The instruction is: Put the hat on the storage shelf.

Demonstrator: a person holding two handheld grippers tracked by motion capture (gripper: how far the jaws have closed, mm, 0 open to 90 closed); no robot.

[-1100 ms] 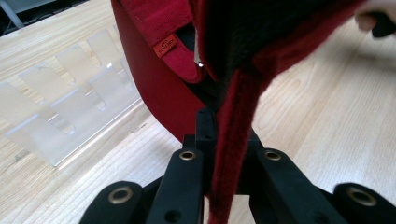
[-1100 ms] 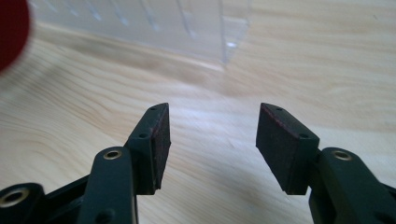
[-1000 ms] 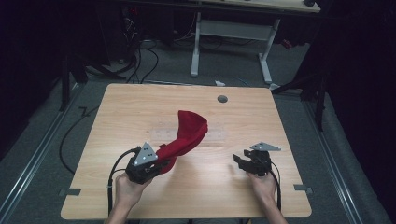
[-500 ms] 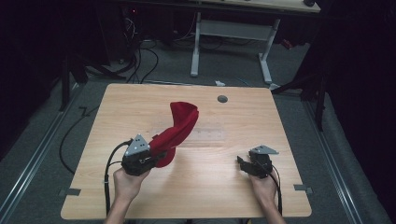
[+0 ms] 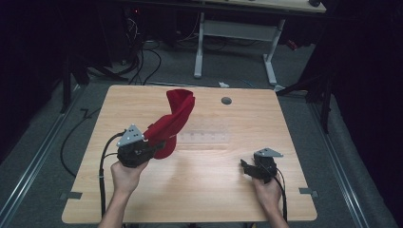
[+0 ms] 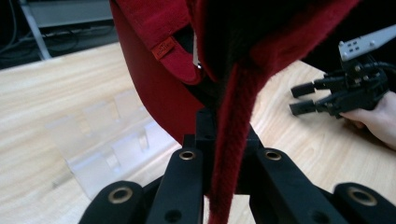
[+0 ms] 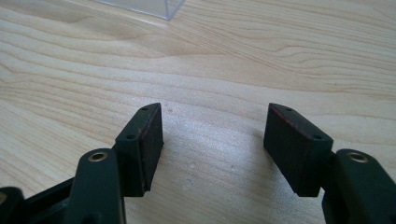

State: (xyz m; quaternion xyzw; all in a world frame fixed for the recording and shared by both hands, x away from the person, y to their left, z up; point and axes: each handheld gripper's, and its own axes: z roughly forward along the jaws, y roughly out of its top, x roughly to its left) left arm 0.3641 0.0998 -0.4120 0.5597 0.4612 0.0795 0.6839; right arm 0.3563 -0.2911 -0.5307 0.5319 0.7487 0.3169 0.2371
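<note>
A red fabric item (image 5: pixel 173 121) hangs up off the wooden table (image 5: pixel 294 142), with my left gripper (image 5: pixel 159 145) shut on its lower edge at the table's near left. In the left gripper view the red fabric (image 6: pixel 233 154) runs between the closed jaws of my left gripper (image 6: pixel 219 135), and a small sewn tag shows on it. My right gripper (image 5: pixel 244 166) rests near the front right, open, with bare wood between its pads (image 7: pixel 212 140). The left gripper view also catches the right gripper (image 6: pixel 303 98) farther off.
A clear plastic rack (image 5: pixel 204 137) lies at mid-table, just right of the fabric; its slots show in the left gripper view (image 6: pixel 107 149) and a corner of the rack (image 7: pixel 144 7) ahead of the right gripper. A round grommet (image 5: pixel 226 100) sits at the far edge.
My left gripper has moved up and away from the near edge, slightly left, carrying the red fabric higher. The right gripper has slid a little toward the near edge.
</note>
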